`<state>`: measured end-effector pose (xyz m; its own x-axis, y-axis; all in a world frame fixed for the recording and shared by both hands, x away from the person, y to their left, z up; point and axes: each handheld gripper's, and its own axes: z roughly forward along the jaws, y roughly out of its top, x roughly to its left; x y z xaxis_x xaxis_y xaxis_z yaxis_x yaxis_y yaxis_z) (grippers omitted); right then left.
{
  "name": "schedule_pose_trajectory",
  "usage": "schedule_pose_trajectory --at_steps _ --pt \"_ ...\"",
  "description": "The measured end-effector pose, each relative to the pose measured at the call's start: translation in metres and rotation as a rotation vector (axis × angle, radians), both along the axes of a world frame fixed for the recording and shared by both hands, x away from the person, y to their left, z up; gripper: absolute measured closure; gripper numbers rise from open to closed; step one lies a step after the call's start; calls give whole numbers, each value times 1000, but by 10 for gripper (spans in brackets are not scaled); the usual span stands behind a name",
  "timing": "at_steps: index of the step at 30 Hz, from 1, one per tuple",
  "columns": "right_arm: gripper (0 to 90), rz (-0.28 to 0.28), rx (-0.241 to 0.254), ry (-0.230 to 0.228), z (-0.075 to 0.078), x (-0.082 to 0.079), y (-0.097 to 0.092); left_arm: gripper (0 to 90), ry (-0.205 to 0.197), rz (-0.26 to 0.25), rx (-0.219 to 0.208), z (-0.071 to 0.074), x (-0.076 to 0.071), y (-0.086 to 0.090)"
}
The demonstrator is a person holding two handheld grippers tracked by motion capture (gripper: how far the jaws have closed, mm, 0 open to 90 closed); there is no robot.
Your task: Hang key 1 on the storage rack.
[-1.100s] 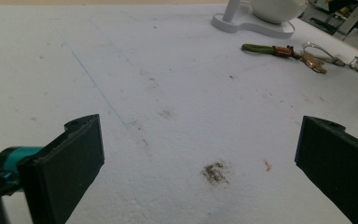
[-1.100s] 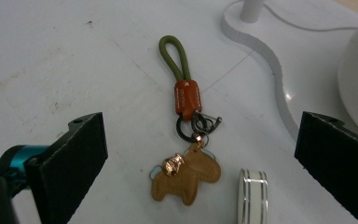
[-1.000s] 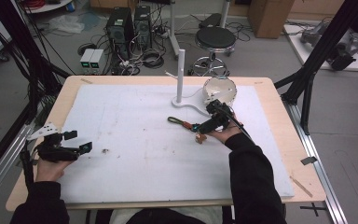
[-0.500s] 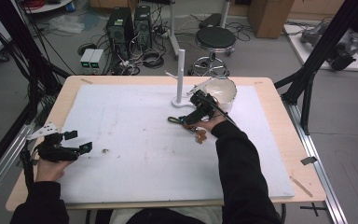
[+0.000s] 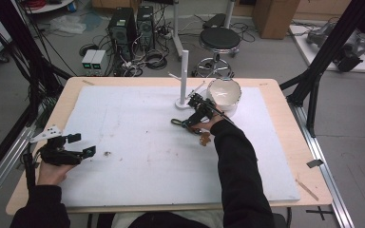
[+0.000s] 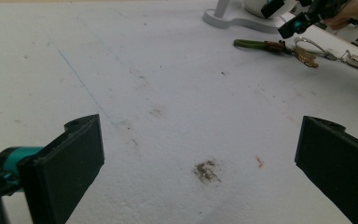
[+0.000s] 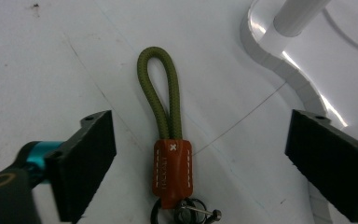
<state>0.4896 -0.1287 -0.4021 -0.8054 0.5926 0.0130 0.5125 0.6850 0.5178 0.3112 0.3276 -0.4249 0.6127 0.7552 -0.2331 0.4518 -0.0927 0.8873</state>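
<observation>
Right hand's moved since the earlier shots: it was sitting just near of the bowl, and now it has swung left and a touch lower, so the right gripper (image 5: 186,124) hangs right over the keychain (image 5: 177,122). Its jaws have just been closing a bit, but they're wide apart even so, and nothing is pinched yet. In the right gripper view the olive cord loop (image 7: 160,88) and the orange leather tab (image 7: 172,171) lie flat on the white mat, dead centre between the two black jaws, with clear gaps on both sides.

So the keychain is on the table (image 5: 138,156), just near and left of the white peg stand (image 5: 184,78), with the clear bowl (image 5: 224,92) off to the right of that. The left gripper (image 5: 78,151) hasn't budged; it rests at the near left edge with its jaws spread wide on nothing, pointing across the mat.

My read: this is the line-up for a grab on the cord or the tab. Looks well centred to me, so it probably just needs to drop and squeeze. Guessing the loop is meant for a peg on that stand.
</observation>
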Motion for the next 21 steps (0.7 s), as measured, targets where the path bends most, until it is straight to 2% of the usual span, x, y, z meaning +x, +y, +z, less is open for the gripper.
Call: schedule_pose_trajectory --at_steps 1,2,3,4,5,7,12,13,14,15,16,17,18,19,20,21 --pt "225 23 1 20 -1 0 -1 17 1 -2 4 0 0 0" --pt "225 23 1 20 -1 0 -1 17 0 0 3 0 0 0" --pt "294 58 -24 33 -3 0 0 17 -1 0 0 0 0 0" --pt "294 58 -24 33 -3 0 0 17 -3 1 0 0 0 0" --pt "341 69 -56 37 -5 -1 0 17 -4 1 -1 0 0 0" --pt "368 69 -73 34 -8 0 0 17 -5 -2 1 0 0 0" --pt "433 60 -65 34 -9 2 0 17 -2 -3 4 0 0 -1" --pt "479 48 -52 66 -11 3 -1 17 -2 -1 8 0 0 -1" --pt "479 48 -52 66 -11 3 -1 17 -2 -1 8 0 0 -1" --pt "523 59 -46 94 -13 5 0 17 -2 0 4 0 0 0" --pt "523 59 -46 94 -13 5 0 17 -2 0 4 0 0 0" --pt "583 69 -41 110 -15 5 1 17 0 -1 -4 0 0 0" --pt "583 69 -41 110 -15 5 1 17 0 -1 -4 0 0 0" --pt "673 82 -35 131 -15 4 2 17 4 -6 -20 0 1 1" --pt "673 82 -35 131 -15 4 2 17 5 -6 -24 0 1 2" --pt "724 94 -32 133 -14 2 3 17 5 -2 -23 0 1 2"
